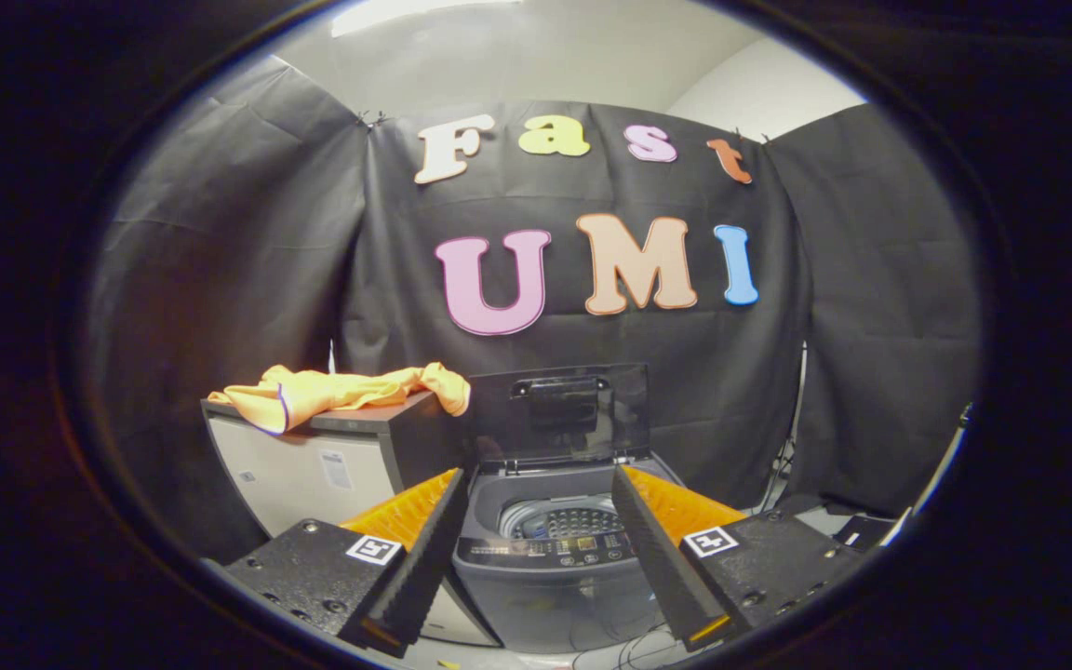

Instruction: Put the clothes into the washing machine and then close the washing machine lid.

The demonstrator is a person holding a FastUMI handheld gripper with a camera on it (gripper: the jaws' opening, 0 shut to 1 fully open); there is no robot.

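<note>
An orange garment [341,391] lies crumpled on top of a grey cabinet [313,465], one end drooping over the cabinet's corner beside the washer. A small grey top-loading washing machine [555,577] stands right of the cabinet, its dark see-through lid [556,409] raised upright at the back and the perforated drum [566,521] showing. My gripper [534,502] is open, nothing between its fingers. The washer's opening sits just ahead of and between the fingers; the garment is beyond the left finger, up and to the left.
Black cloth walls close in the booth behind and on both sides. Cables [638,647] lie on the floor by the washer's base. A dark low object [857,530] sits on the floor to the washer's right.
</note>
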